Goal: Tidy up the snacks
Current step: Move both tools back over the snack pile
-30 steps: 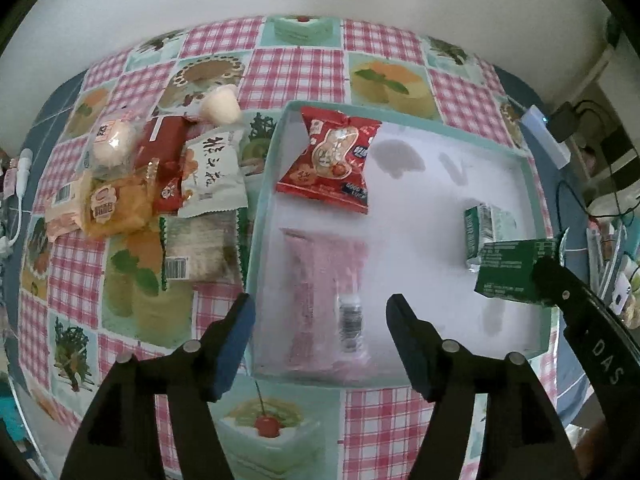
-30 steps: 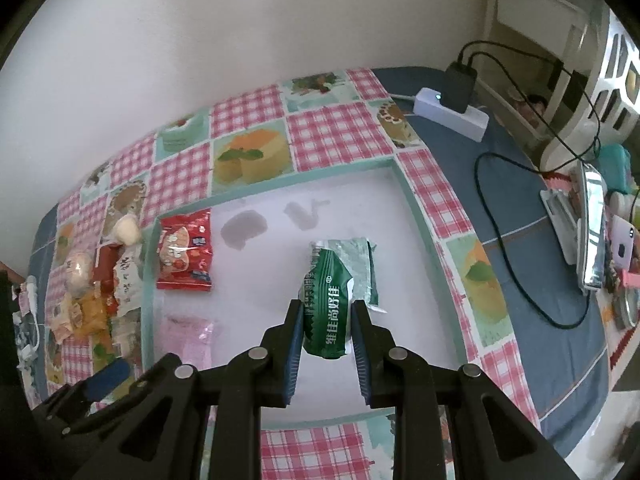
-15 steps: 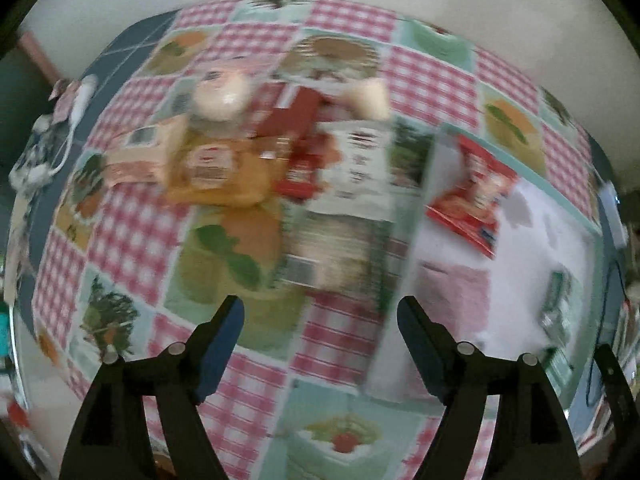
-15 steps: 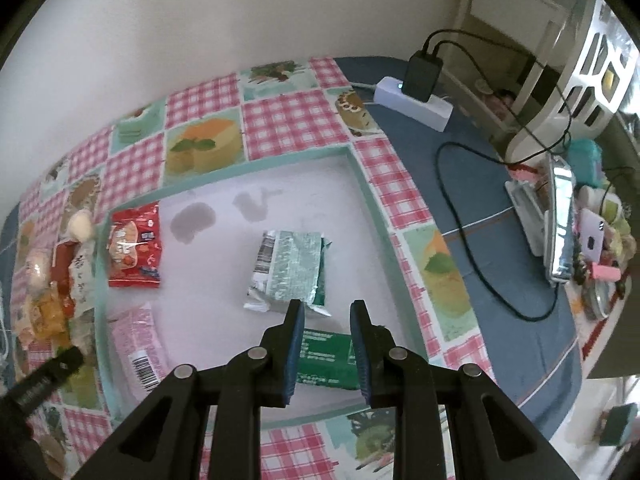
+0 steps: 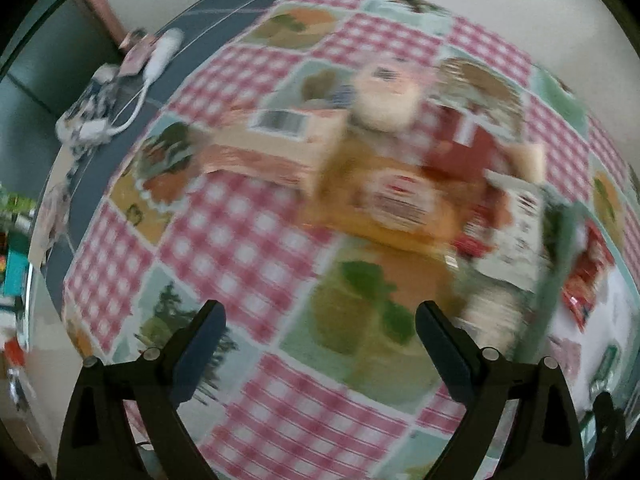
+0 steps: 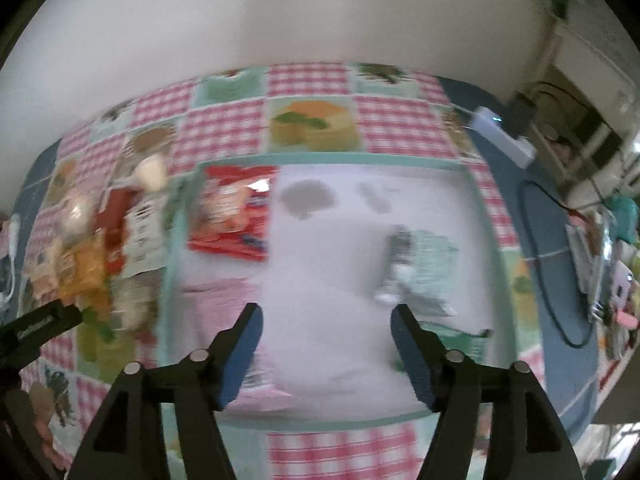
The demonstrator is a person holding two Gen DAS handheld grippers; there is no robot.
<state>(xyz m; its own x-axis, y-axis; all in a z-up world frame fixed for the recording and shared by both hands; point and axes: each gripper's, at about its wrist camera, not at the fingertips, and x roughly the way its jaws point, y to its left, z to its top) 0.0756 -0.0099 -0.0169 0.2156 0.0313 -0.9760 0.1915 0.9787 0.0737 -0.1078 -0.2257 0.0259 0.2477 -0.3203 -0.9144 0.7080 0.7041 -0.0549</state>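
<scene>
Checkered pink-and-green patchwork cloth [image 6: 308,80] covers the desk, both views pretty blurry. Left gripper [image 5: 320,320] hangs over the loose pile of wrapped snacks [image 5: 384,184], fingers spread wide, nothing in them. Right gripper [image 6: 326,324] has its fingers spread too, over the shallow white tray with teal rim [image 6: 332,159] holding a red packet [image 6: 236,216], pink packet [image 6: 224,304] and two green packets [image 6: 424,268].

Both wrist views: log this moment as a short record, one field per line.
left gripper: open, empty, above the tablecloth, facing the loose snack pile
right gripper: open, empty, above the tray
in tray: red packet, pink packet, pale green packet, dark green packet
image quality: motion blur in both views
</scene>
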